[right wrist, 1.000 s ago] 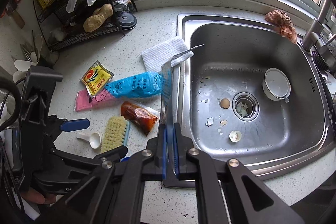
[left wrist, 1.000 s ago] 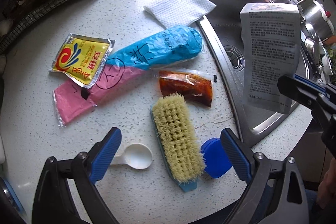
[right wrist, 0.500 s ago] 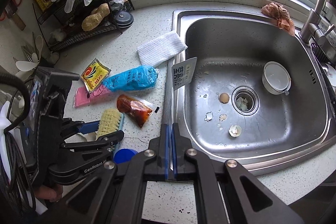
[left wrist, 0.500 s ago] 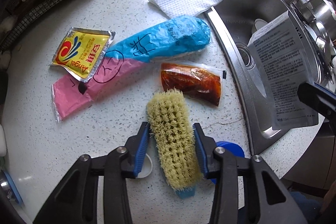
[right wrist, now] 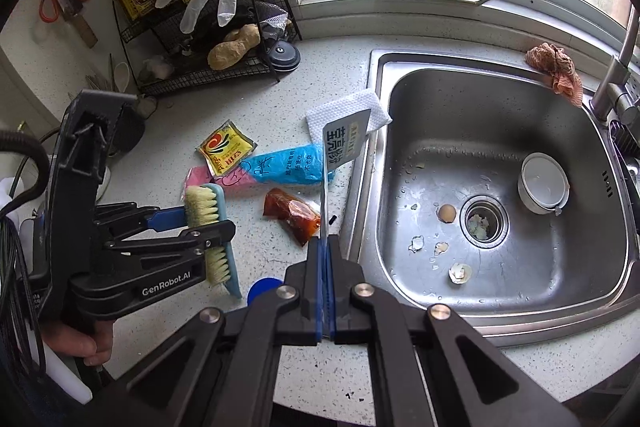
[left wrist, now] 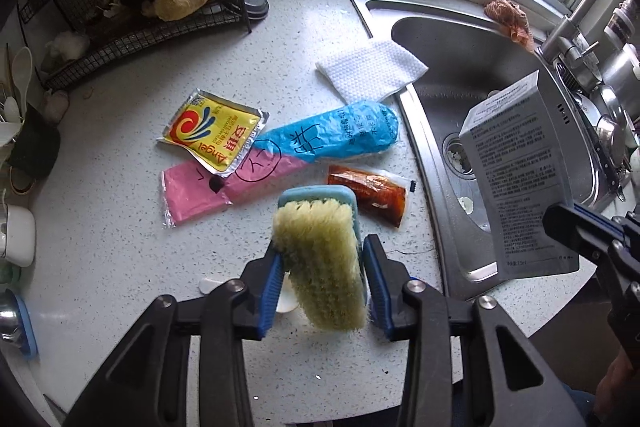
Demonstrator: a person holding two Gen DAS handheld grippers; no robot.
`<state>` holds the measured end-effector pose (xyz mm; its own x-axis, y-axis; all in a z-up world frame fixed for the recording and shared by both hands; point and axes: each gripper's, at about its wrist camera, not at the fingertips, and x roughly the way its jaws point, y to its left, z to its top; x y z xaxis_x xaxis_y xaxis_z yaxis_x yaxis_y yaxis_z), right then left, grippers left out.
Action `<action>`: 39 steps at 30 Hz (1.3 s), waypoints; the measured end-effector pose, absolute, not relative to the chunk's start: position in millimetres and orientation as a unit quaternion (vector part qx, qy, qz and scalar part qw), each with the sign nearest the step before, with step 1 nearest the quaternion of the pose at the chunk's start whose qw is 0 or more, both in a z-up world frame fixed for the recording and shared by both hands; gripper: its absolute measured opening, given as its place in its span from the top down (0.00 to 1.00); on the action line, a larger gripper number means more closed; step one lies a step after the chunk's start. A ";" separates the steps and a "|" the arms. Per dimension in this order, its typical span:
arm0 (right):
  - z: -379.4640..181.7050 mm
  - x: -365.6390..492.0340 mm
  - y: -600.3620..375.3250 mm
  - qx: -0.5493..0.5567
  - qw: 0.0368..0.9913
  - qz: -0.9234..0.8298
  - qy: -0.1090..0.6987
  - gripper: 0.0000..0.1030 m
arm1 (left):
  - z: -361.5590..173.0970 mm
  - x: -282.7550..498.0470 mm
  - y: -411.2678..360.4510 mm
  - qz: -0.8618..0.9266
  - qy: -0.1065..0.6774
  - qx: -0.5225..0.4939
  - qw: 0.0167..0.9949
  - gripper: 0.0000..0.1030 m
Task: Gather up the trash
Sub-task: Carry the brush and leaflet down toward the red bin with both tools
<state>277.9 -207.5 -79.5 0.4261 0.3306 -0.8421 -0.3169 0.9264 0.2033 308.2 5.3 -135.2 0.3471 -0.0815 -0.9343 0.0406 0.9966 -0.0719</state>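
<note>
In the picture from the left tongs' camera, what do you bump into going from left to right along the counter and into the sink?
Pink packet → yellow sachet → scrubbing brush held in the left tongs → red sauce packet → sink → printed packet held by the right tongs.

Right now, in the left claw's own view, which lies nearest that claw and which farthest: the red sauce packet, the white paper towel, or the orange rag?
1. Red sauce packet, just beyond the left claw, right of the brush.
2. White paper towel, farther up, at the sink's edge.
3. Orange rag, farthest, on the sink's far rim.
</note>
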 end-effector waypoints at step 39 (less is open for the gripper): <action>-109.9 61.1 -391.0 0.031 0.835 0.169 0.523 0.99 | -172.4 82.1 -224.2 -0.083 0.583 -0.014 0.808 0.68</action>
<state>61.1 -391.0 -109.9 0.3967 0.3146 -0.8624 -0.2492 0.9411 0.2287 82.1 -224.2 -172.4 0.3054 -0.1503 -0.9403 0.1185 0.9858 -0.1191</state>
